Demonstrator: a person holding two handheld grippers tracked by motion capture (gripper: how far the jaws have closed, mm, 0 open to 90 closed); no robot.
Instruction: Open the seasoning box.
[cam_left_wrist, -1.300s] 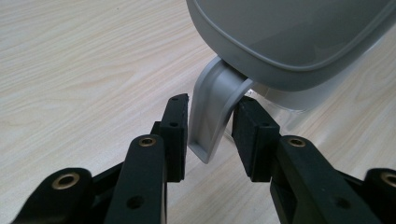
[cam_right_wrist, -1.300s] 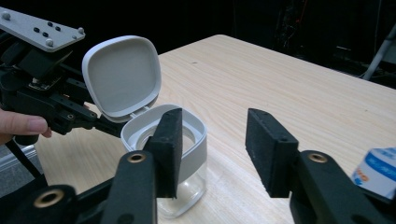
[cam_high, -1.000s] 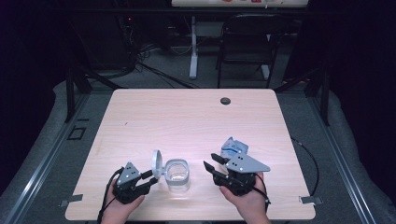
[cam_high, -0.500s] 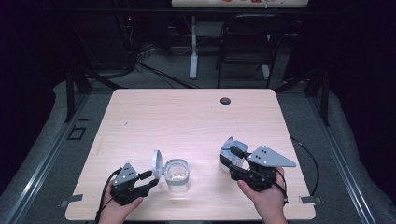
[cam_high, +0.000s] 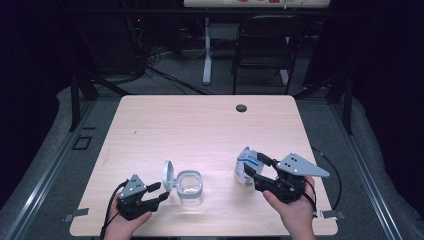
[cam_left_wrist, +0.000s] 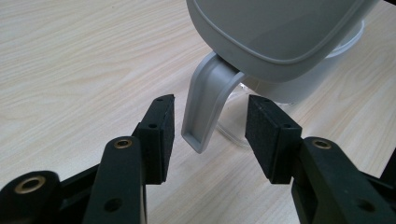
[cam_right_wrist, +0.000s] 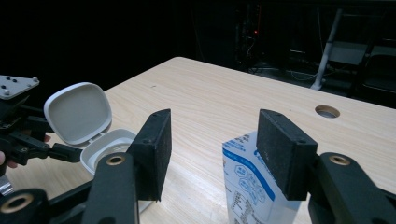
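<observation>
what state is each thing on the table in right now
clear container: upright on the table, lid flipped open and standing up
white carton: upright, between the right jaws, not gripped
left gripper: jaws open, just been opening, lid's tab between them untouched
right gripper: jaws open, just been opening

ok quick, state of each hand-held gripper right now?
Left hand-held gripper: open, jaws have just been opening; lid tab between them, untouched.
Right hand-held gripper: open, just been opening; carton ahead, not gripped.
</observation>
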